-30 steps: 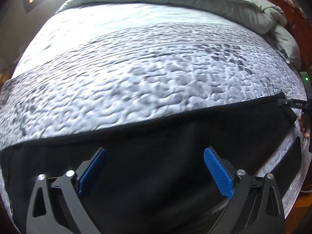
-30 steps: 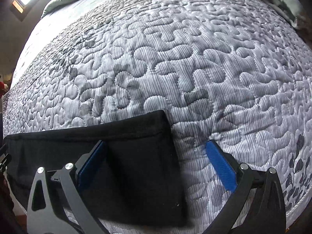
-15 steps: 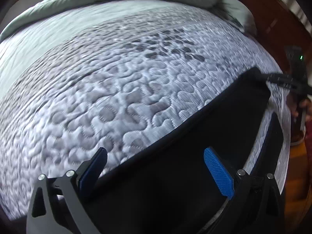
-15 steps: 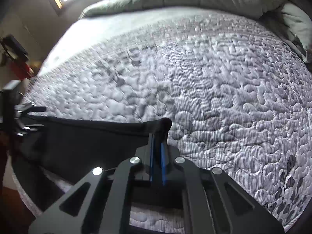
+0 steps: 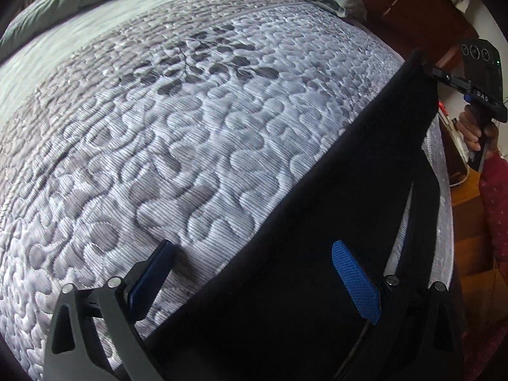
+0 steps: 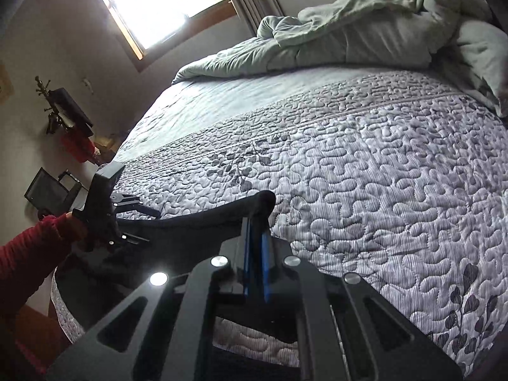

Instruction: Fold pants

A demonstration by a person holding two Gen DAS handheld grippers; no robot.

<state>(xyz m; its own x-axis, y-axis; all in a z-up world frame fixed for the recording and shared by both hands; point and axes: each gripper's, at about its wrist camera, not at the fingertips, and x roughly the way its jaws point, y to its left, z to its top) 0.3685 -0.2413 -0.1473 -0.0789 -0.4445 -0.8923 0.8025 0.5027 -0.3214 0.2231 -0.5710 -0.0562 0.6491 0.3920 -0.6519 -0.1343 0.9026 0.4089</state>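
Black pants (image 5: 317, 254) lie along the near edge of the quilted grey bed (image 5: 206, 133). My left gripper (image 5: 254, 279) is open, its blue pads astride the pants' upper edge, one over the quilt and one over the black cloth. My right gripper (image 6: 255, 247) is shut on the far corner of the pants (image 6: 247, 209) and holds it lifted off the bed. In the left wrist view the right gripper (image 5: 444, 77) pinches the raised corner at the upper right. In the right wrist view the left gripper (image 6: 139, 222) sits at the pants' other end.
A rumpled green duvet (image 6: 365, 35) is piled at the head of the bed. A wooden floor (image 5: 470, 222) and dark wood furniture (image 5: 412, 6) lie beyond the bed's right side. A window (image 6: 165, 3) and a chair (image 6: 47, 193) are at the left.
My right gripper closed on the pants' corner and lifted it. My left gripper stayed open and swung so the pants' edge now runs diagonally.
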